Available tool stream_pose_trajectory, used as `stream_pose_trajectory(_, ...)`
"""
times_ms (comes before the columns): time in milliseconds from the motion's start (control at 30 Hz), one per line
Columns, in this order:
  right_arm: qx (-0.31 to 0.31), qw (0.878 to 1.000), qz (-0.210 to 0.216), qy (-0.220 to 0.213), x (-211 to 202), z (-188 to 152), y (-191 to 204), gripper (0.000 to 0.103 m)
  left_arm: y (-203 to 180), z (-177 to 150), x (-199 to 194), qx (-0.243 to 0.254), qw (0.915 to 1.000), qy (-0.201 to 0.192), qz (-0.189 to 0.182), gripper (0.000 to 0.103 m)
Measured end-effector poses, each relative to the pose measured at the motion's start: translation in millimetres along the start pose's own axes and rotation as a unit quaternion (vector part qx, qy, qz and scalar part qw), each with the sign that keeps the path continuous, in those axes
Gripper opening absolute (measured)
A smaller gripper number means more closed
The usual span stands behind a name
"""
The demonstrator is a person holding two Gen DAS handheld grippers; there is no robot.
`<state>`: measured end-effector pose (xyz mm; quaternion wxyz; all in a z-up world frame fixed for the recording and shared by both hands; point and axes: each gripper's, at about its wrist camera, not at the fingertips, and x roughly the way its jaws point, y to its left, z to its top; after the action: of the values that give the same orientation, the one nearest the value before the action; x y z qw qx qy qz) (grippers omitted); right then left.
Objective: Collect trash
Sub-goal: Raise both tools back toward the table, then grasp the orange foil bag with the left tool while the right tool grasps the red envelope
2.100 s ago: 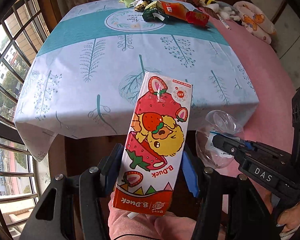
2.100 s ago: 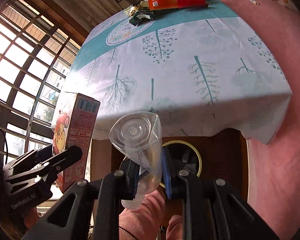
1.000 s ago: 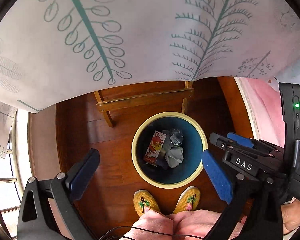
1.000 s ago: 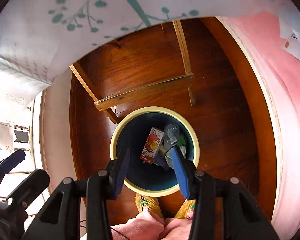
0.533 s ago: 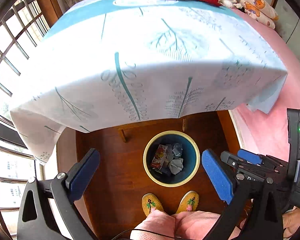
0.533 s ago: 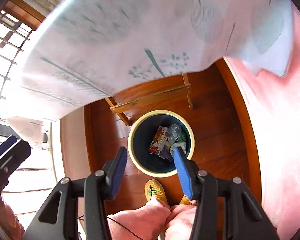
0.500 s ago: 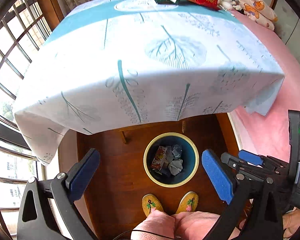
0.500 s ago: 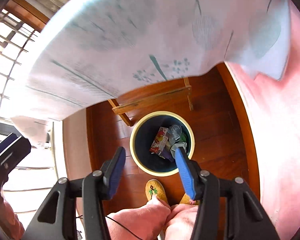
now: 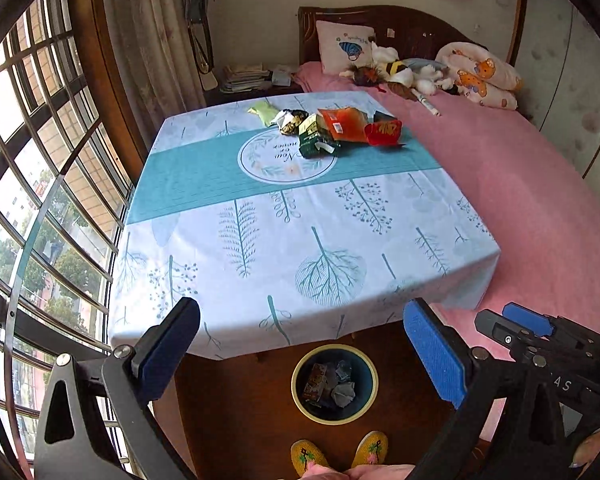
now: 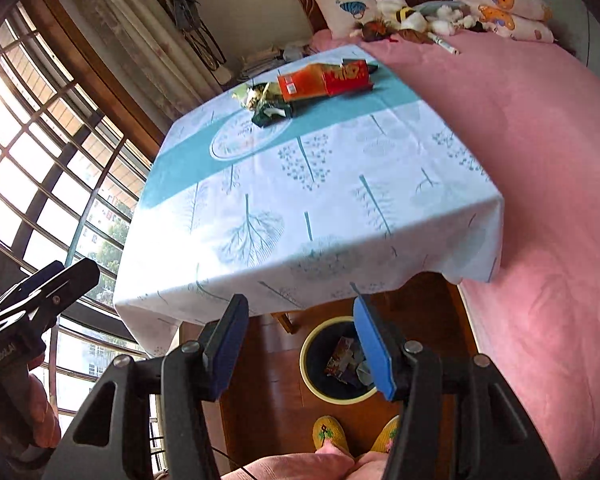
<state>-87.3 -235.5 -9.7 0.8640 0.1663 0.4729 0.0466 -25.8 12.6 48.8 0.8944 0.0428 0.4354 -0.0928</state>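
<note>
Two grippers hang above the near edge of a table (image 9: 300, 240), both with nothing between their blue pads. The left gripper (image 9: 304, 344) has its jaws spread wide apart; the right gripper (image 10: 300, 344) has its jaws parted less widely, also holding nothing. A small heap of trash (image 9: 332, 128) lies on the far side of the patterned tablecloth, on the teal band: an orange wrapper (image 10: 320, 80), a red packet (image 9: 384, 132), a dark green packet (image 9: 314, 142) and some crumpled foil. On the wooden floor below the table edge stands a round bin (image 9: 298, 376) with a pale rim, holding a printed carton (image 9: 314, 382) and crumpled scraps. Yellow slippers (image 9: 308, 456) show just beside it. A pink bed (image 9: 520, 184) lies to the right.
</note>
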Motion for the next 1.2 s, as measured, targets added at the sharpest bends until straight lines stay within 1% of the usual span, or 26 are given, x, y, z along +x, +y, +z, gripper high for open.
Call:
stream_pose_trajectory(100,-0.009,1.000,-0.006,-0.029,-17.4,17.9,10.1,0.055,-2.2,14.7,-11.3,0.016,0.9995,-0.021,-0.017,0.101)
stream_pose_trajectory(167,-0.011,0.999,-0.007,-0.048,-26.6,28.4,15.9,0.055,-4.8,23.1,-14.3,0.030,0.9989,-0.030,-0.018,0.101)
stream_pose_trajectory(267,-0.012,0.997,-0.018,-0.070,-35.8,43.1,21.2,0.055,-4.8,35.7,-11.7,0.032,0.9986,-0.025,-0.035,0.101)
stream_pose_trajectory(333,-0.010,0.997,-0.029,-0.074,-36.6,54.4,22.9,0.055,-3.4,43.8,-5.8,0.027,0.9983,-0.018,-0.048,0.100)
stream_pose_trajectory(400,-0.007,0.997,-0.036,-0.073,-35.2,64.0,24.5,0.055,-1.1,52.3,2.5,0.017,0.9986,-0.015,-0.047,0.100)
stream_pose_trajectory(500,-0.002,0.996,-0.049,-0.071,-27.4,82.6,22.3,0.055,4.1,69.4,18.1,0.001,0.9984,-0.003,-0.057,0.100)
stream_pose_trajectory(567,0.005,0.997,-0.038,-0.063,-17.2,98.8,17.4,0.055,5.4,83.4,29.1,-0.005,0.9982,0.000,-0.060,0.100)
stream_pose_trajectory(700,0.011,0.998,-0.028,-0.057,9.2,139.8,8.1,0.055,3.0,117.6,50.6,-0.007,0.9990,-0.015,-0.042,0.100)
stream_pose_trajectory(800,0.017,0.999,-0.008,-0.048,37.5,178.1,-3.3,0.055,-4.3,149.5,75.5,-0.006,0.9996,-0.019,-0.020,0.100)
stream_pose_trajectory(900,0.033,0.999,0.015,-0.028,73.7,218.9,-19.9,0.055,-13.3,185.5,107.3,-0.006,0.9999,-0.012,0.003,0.100)
stream_pose_trajectory(967,0.048,0.998,0.026,-0.007,100.0,245.9,-31.9,0.055,-19.7,210.0,131.0,-0.009,0.9997,0.000,0.022,0.100)
stream_pose_trajectory(1033,0.061,0.997,0.035,0.014,126.6,272.6,-45.5,0.055,-25.9,233.6,154.4,-0.013,0.9993,0.015,0.033,0.100)
stream_pose_trajectory(1200,0.095,0.992,0.056,0.063,194.4,328.0,-78.4,0.055,-41.6,279.6,208.4,-0.017,0.9972,0.036,0.064,0.100)
